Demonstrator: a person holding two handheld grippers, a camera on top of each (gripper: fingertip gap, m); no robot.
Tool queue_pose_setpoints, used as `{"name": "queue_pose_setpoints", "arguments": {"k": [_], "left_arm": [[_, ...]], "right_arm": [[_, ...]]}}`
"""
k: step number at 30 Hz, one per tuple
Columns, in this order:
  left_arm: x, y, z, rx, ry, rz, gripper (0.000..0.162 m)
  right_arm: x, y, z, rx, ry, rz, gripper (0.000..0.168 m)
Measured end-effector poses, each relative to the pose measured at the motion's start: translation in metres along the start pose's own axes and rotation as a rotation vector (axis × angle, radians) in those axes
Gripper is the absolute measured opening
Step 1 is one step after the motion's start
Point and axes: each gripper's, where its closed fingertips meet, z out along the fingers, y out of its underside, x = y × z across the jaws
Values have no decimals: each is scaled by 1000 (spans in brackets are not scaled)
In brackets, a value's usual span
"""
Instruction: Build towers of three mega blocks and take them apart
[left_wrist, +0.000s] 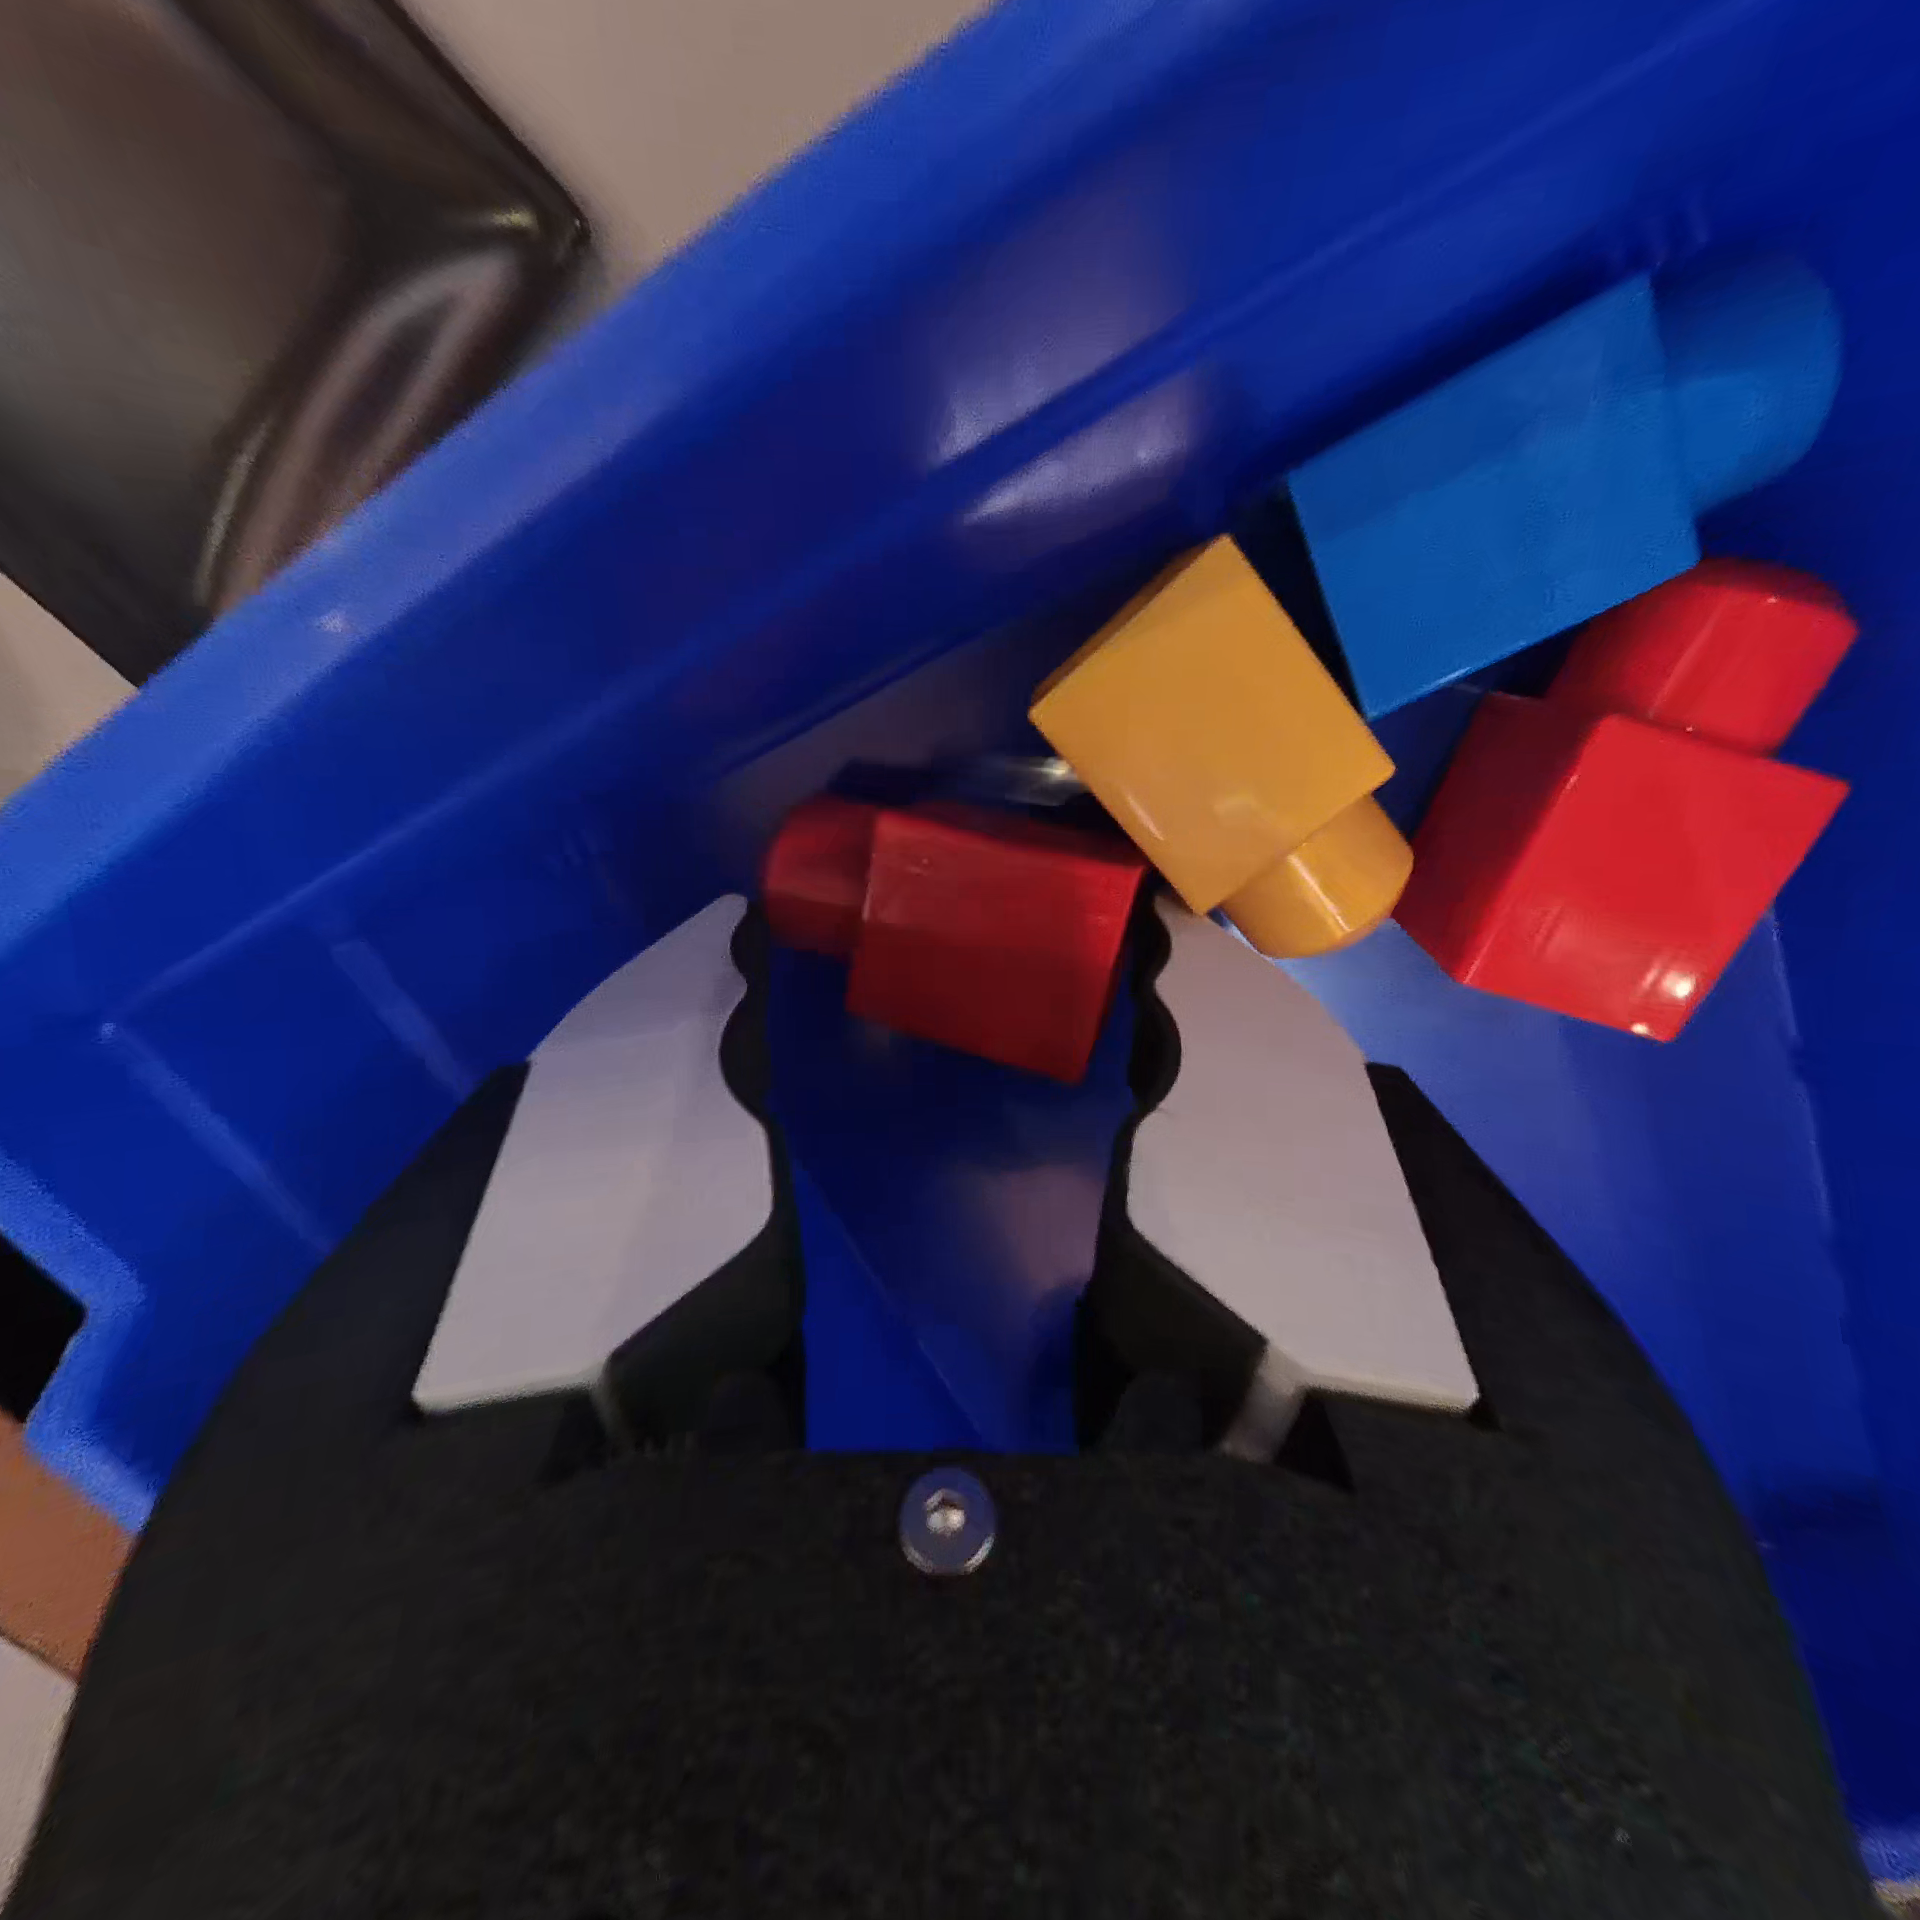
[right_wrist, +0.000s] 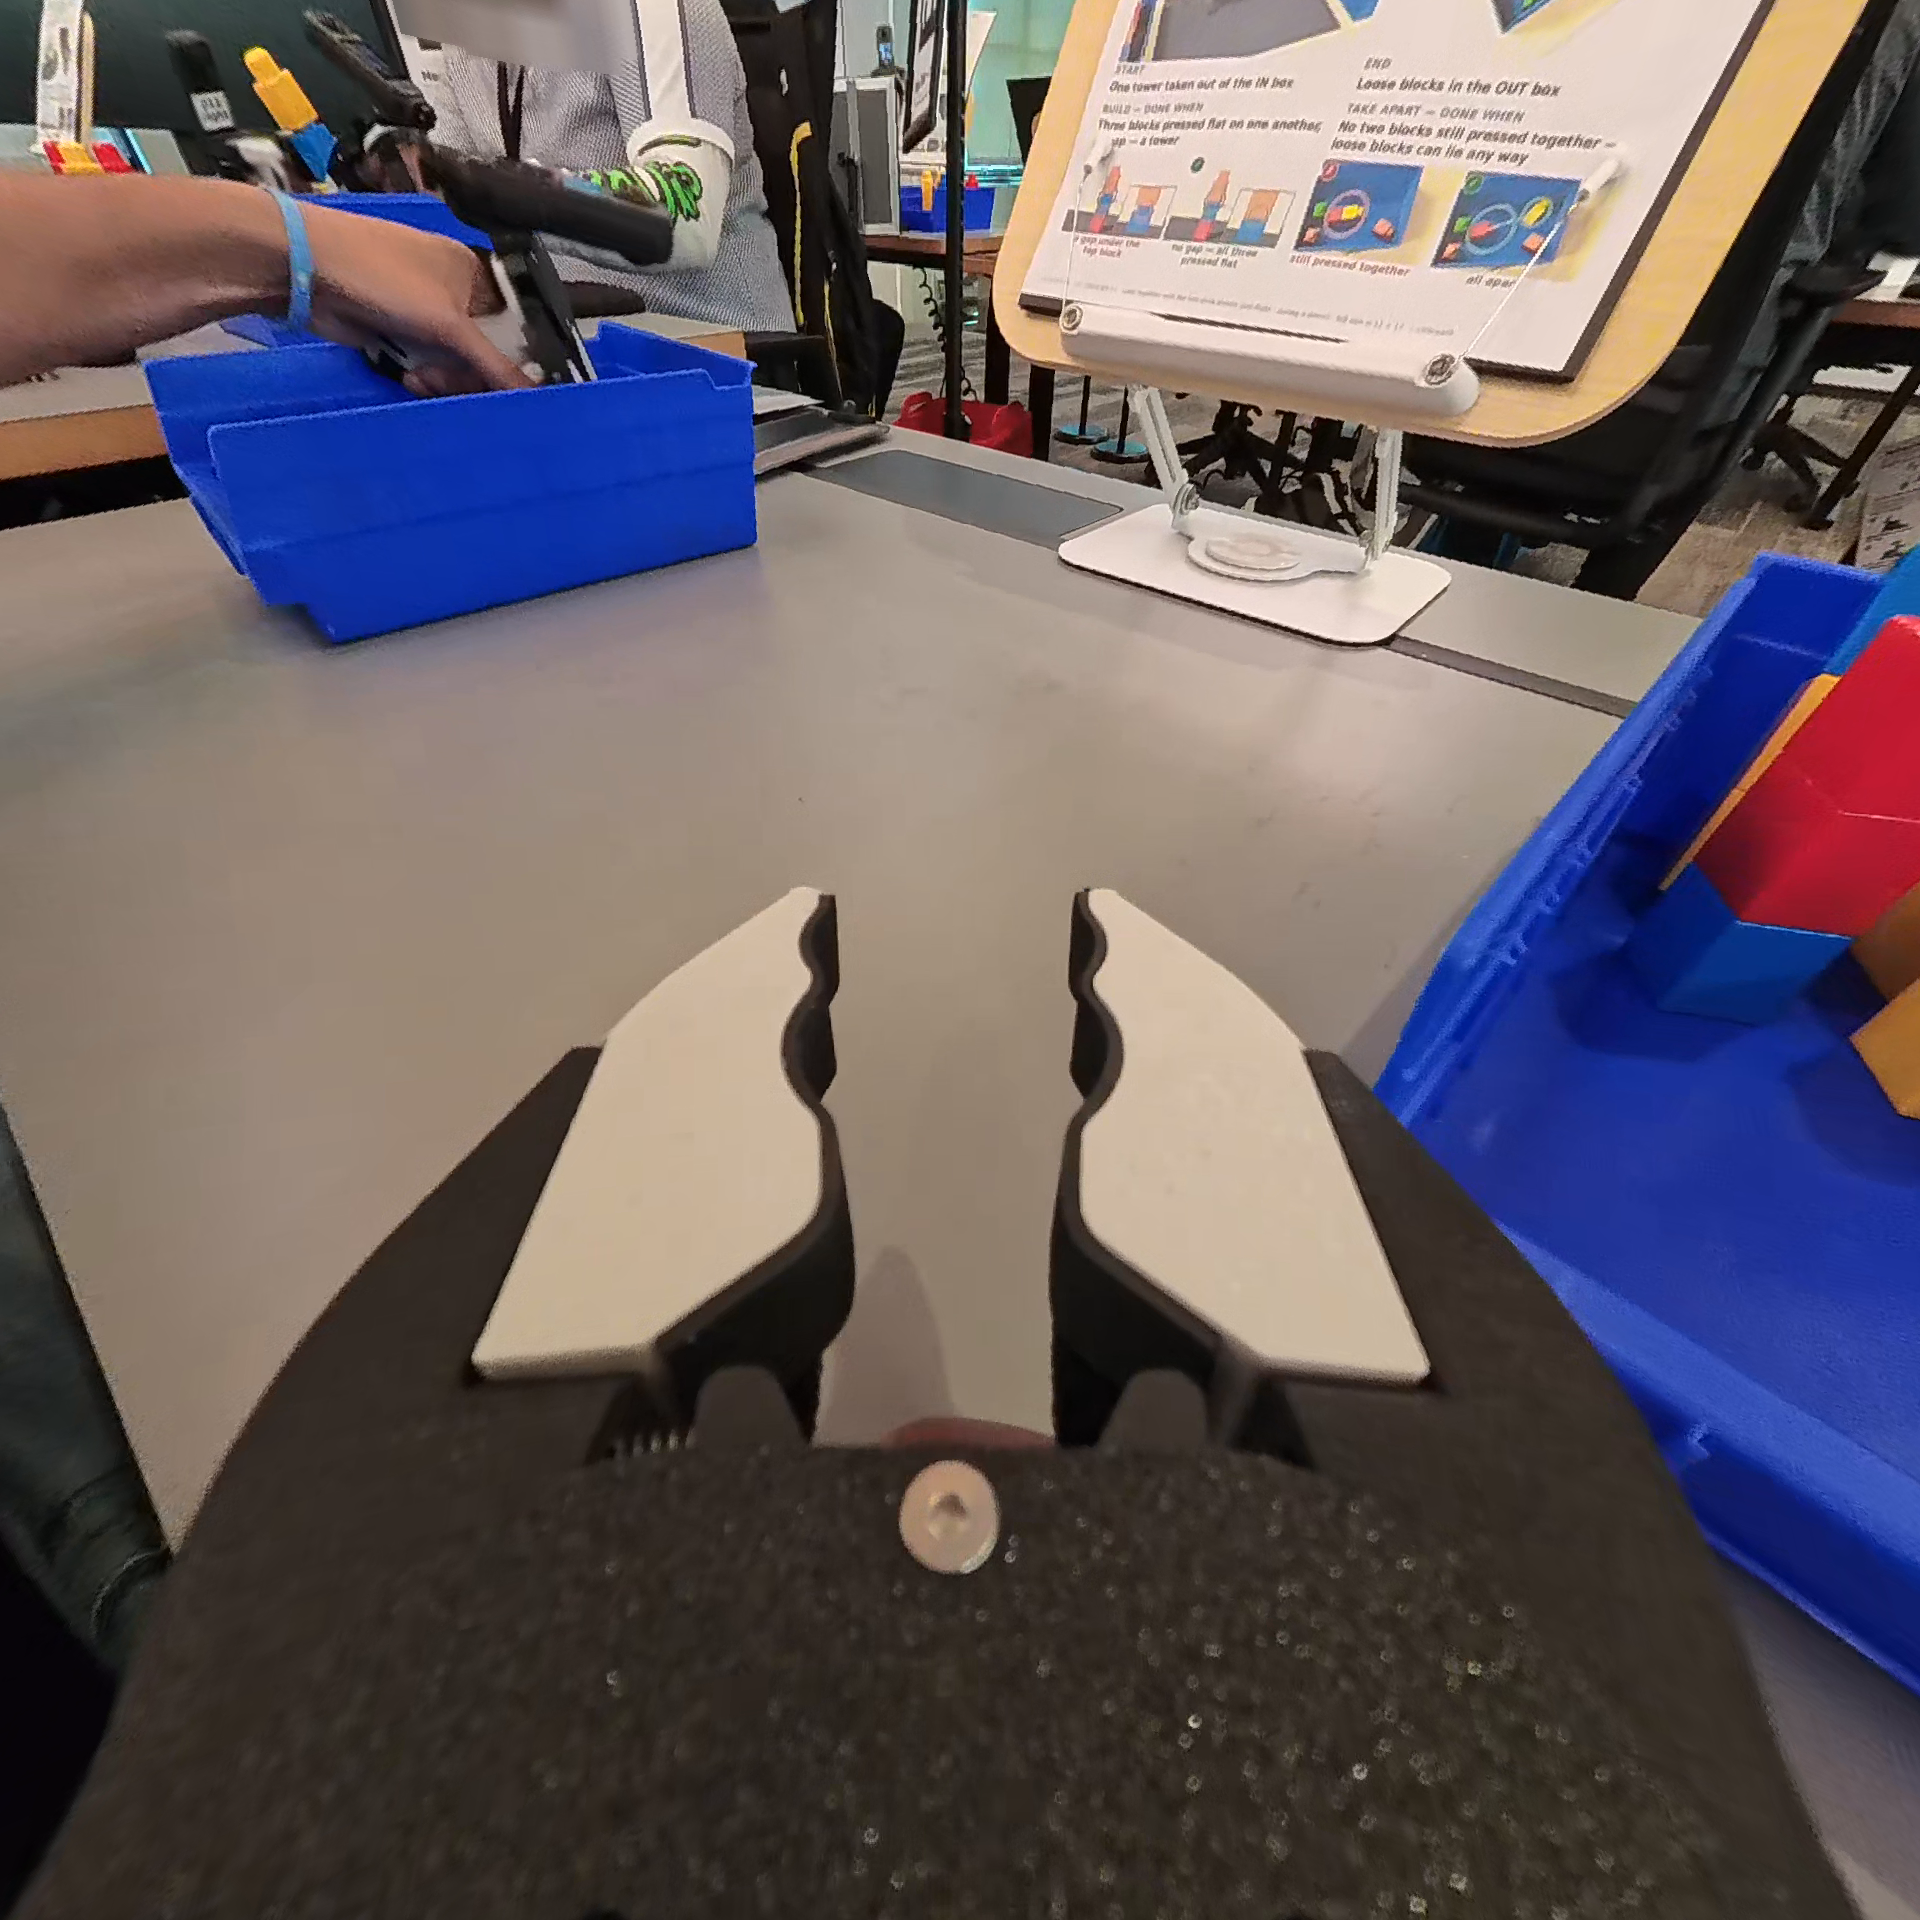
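Observation:
My left gripper (left_wrist: 951, 935) is down inside a blue bin (left_wrist: 727, 468). Its fingertips close on a small red block (left_wrist: 987, 935) lying on its side, one at the stud end and one at the base end. Beside it in the bin lie a yellow block (left_wrist: 1216, 727), a blue block (left_wrist: 1507, 520) and a second red block (left_wrist: 1621, 862). My right gripper (right_wrist: 954, 914) is open and empty, hovering over the grey table (right_wrist: 727, 779). In the right wrist view the left gripper (right_wrist: 540, 301) and the hand holding it reach into that bin (right_wrist: 468, 509) at the far left.
A second blue bin (right_wrist: 1662, 1195) stands at the right edge, holding joined red (right_wrist: 1849, 810), blue (right_wrist: 1735, 956) and orange (right_wrist: 1891, 1039) blocks. An instruction board (right_wrist: 1351, 208) on a white stand is at the back right. Another person sits behind the far bin. The left gripper's tips are roughly 60 cm from the right gripper's.

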Motion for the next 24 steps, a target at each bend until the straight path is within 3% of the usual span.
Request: {"name": "queue_pose_setpoints", "arguments": {"k": [6,11,15,18,20,24], "left_arm": [[9,6,-31,127,-49,22,67],[37,6,-99,401,-110,55,67],[91,-14,-172,710,-147,118,66],[140,-31,-206,862,-198,186,67],[174,-47,-218,947,-216,201,66],[231,-75,-207,944,-403,296,66]], "right_arm": [[-3,3,2,-12,-12,-10,42],[-10,5,7,-25,-46,5,42],[-25,1,24,-50,-139,24,42],[-40,-14,44,-79,-244,83,43],[-47,-29,61,-112,-293,159,44],[-60,-69,103,-148,-363,233,47]]}}
